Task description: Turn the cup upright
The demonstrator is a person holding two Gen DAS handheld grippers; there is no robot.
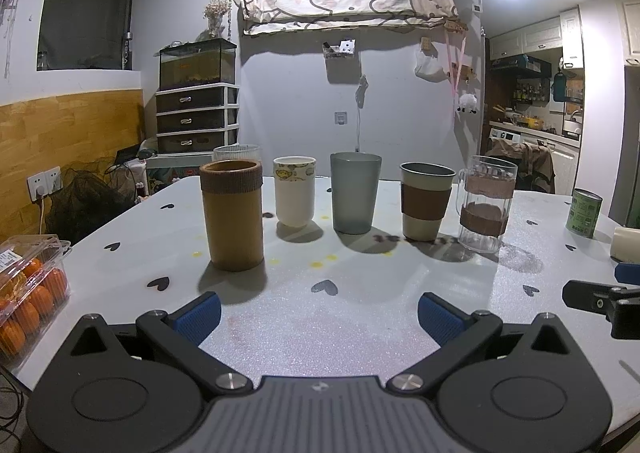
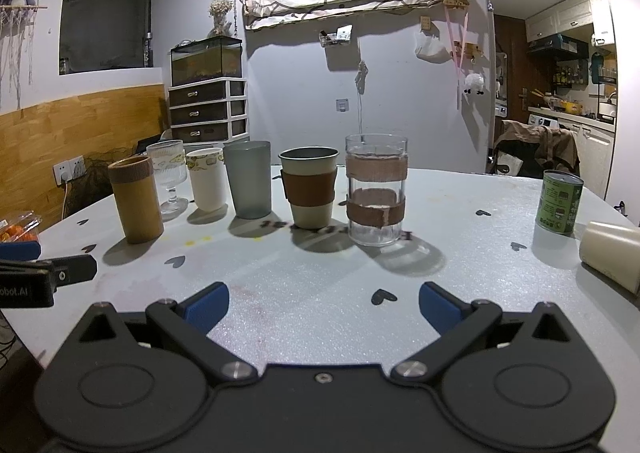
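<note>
A cream cup (image 2: 610, 255) lies on its side at the table's right edge; it also shows at the far right of the left wrist view (image 1: 626, 243). Several cups stand upright in a row: a tan cylinder (image 1: 232, 215), a white cup (image 1: 295, 191), a grey tumbler (image 1: 355, 193), a sleeved cup (image 1: 426, 201) and a glass mug (image 1: 485, 205). My left gripper (image 1: 319, 315) is open and empty, low over the table before the row. My right gripper (image 2: 323, 307) is open and empty, to the left of the lying cup.
A green can (image 2: 559, 201) stands just behind the lying cup. A ribbed stemmed glass (image 2: 168, 177) stands behind the row. A clear box of oranges (image 1: 28, 293) sits at the table's left edge. The table (image 1: 360, 333) is white foam with heart marks.
</note>
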